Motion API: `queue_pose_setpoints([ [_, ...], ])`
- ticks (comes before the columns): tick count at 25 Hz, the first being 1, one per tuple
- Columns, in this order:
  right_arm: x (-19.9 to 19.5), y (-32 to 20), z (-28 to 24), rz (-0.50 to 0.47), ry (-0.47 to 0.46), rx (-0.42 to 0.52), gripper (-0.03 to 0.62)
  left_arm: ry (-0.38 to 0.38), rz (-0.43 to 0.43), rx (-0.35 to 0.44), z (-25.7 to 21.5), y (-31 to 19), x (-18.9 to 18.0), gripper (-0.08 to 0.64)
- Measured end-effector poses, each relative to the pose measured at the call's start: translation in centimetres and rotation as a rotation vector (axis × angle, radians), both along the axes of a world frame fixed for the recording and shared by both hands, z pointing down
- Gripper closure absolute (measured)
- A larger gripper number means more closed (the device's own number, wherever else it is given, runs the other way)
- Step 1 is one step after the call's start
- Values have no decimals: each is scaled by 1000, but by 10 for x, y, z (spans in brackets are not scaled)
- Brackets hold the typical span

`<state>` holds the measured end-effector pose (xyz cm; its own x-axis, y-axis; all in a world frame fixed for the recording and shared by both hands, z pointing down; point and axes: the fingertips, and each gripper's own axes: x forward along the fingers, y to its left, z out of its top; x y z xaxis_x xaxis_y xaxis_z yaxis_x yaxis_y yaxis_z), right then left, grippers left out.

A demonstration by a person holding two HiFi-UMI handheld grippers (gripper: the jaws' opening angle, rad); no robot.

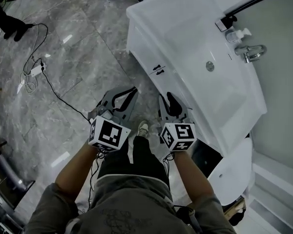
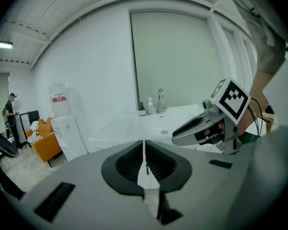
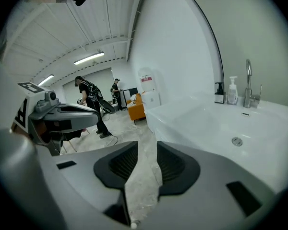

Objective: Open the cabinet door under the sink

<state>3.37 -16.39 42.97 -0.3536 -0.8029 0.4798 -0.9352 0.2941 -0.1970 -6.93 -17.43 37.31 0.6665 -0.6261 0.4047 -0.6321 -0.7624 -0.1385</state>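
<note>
Left gripper (image 2: 144,147): the jaws are brought together with only a thin slit left between the ribbed pads; nothing is held.
Right gripper (image 3: 146,155): the jaws are held partly apart; only floor is seen through the gap, and nothing is held.
Gripper places: both are held low in front of the sink (image 1: 205,57), side by side and apart, the right gripper nearer the sink; neither is seen touching the cabinet.
Cabinet door (image 1: 145,50): it is found below the sink's front rim, white, and is seen closed; two small dark handles (image 1: 157,69) are set close together on the front.
Markings: square black-and-white markers are carried on the cube of each gripper; no words are shown on them.
Red label (image 2: 59,98): it is borne by a white water dispenser (image 2: 58,104) beyond the sink's far end; its print is too small to be read.
Bottles: a white pump bottle (image 1: 237,34) and a dark bottle (image 1: 222,23) are stood beside the faucet (image 1: 251,52) at the sink's back edge; no print can be read.
Edges: the cabinet front is overhung by the sink's front rim; a white rounded fixture (image 1: 234,174) is set just beside the sink's near end.
Open room: bare grey marble floor (image 1: 88,57) is spread in front of the sink; a black cable (image 1: 58,94) and a white power strip (image 1: 36,70) are lain well away from the sink.
Person: a shoe (image 1: 142,128) is seen between the grippers, near the sink's base.
</note>
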Motion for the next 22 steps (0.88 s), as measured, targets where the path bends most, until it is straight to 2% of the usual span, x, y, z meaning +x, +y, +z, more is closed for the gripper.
queue_pose_setpoints([
  [15,41,-70,186,184,52,-182,482,-61,-33,-116,136,-57,24,532],
  [22,47,-92,251,156,95,-230,482,-66,-46,-161,193,-79,35,532],
])
